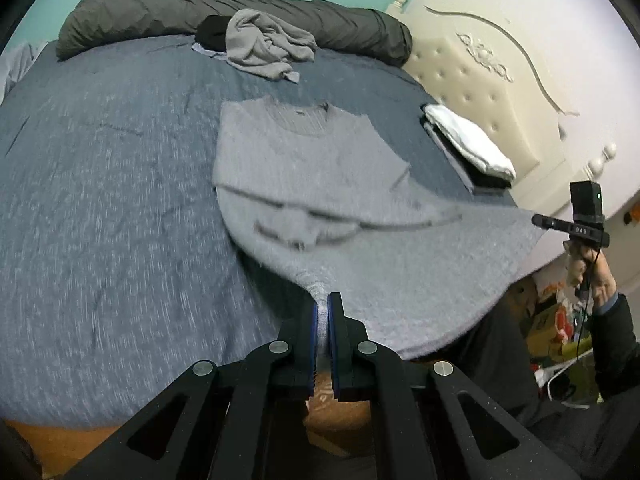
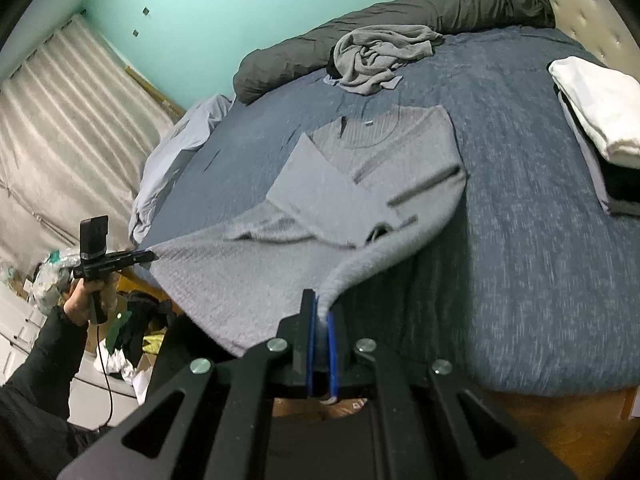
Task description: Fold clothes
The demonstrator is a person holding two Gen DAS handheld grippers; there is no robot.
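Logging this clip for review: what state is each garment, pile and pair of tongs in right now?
Light grey knitted sweater: sleeves folded across chest, hem lifted off the blue bed cover.
Left tongs: shut on the hem's corner.
Right tongs: shut on the other hem corner.
Crumpled grey garment: unfolded, heaped near the dark rolled duvet.
White folded garment: folded, topping a stack.

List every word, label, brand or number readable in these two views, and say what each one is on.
"DAS", uncertain: small white letters on the right gripper, seen from the left wrist view.
Neck tag of the grey sweater: too small to read.
Print on the brown surface below the left gripper: hidden, unreadable.
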